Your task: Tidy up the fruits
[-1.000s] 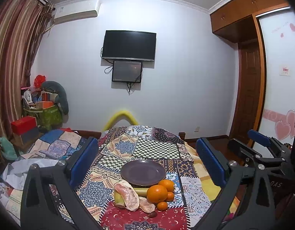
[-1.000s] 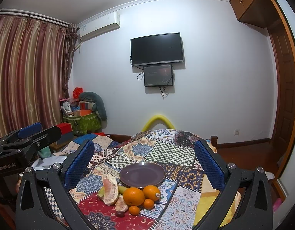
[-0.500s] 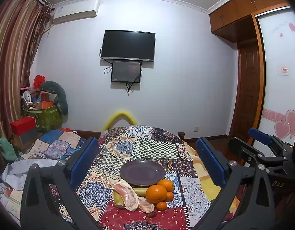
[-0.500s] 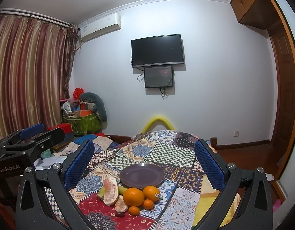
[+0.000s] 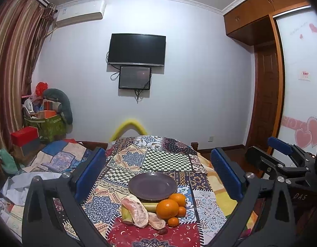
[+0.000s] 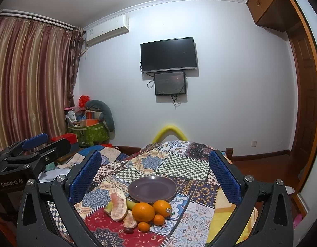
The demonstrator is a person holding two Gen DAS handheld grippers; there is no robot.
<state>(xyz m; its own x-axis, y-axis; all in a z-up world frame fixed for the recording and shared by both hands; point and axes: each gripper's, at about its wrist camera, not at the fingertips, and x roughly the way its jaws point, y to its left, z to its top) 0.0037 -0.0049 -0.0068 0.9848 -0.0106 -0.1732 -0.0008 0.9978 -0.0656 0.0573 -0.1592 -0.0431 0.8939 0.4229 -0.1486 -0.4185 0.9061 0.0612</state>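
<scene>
The left gripper (image 5: 158, 173) and right gripper (image 6: 155, 174) are both held spread wide, gripping nothing, above the patchwork-covered table (image 5: 168, 160). A round dark purple plate (image 5: 152, 185) is seen there; oranges (image 5: 167, 208), pomelo segments (image 5: 135, 211) and a banana (image 5: 150, 206) are clustered just before it, unobstructed.

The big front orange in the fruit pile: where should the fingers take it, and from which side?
Grip the big front orange across its widest middle, coming down from above. It is round, and the second orange, two small ones and pomelo segments crowd its sides, so only its top looks free. Both the left gripper and right gripper are open.
</scene>
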